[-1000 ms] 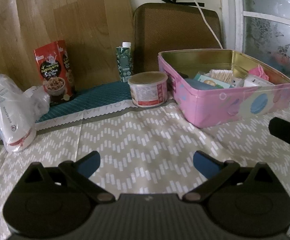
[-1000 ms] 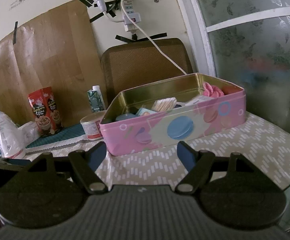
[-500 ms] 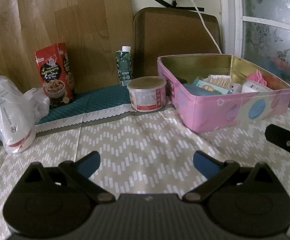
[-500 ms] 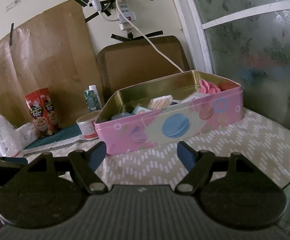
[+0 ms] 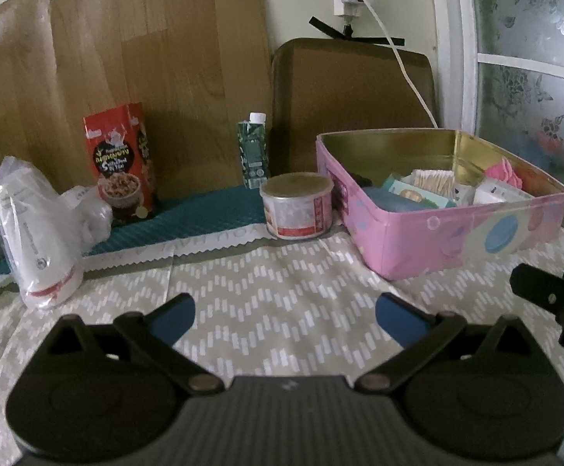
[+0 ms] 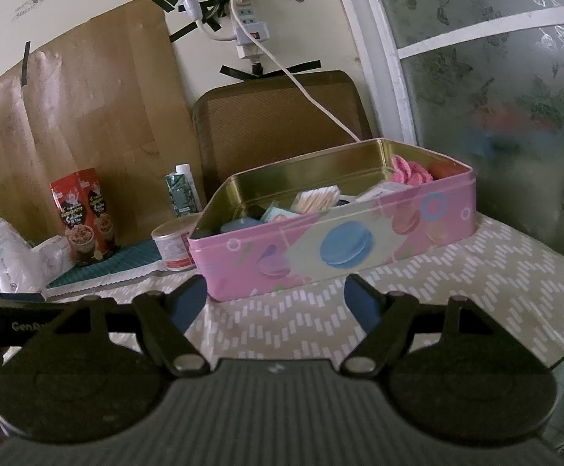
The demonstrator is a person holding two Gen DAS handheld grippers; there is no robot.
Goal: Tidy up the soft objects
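An open pink tin (image 5: 456, 240) with macaron prints stands on the patterned tablecloth; it also shows in the right wrist view (image 6: 340, 244). Inside lie a pink soft item (image 5: 505, 173), cotton swabs (image 5: 433, 178), a blue item (image 5: 394, 200) and small packets. My left gripper (image 5: 285, 318) is open and empty, above the cloth in front of the tin. My right gripper (image 6: 275, 299) is open and empty, just short of the tin's front wall. The right gripper's finger (image 5: 542, 291) shows at the right edge of the left wrist view.
A small can (image 5: 297, 206) stands left of the tin. Behind are a green carton (image 5: 253, 153), a red snack pouch (image 5: 120, 169), white plastic bags (image 5: 35, 233) and a brown cushion (image 5: 354, 85). A window (image 6: 495, 97) is at the right.
Both grippers have drawn back and tilted up a little; the tin sits slightly lower and farther in both views. Both stay open and empty.
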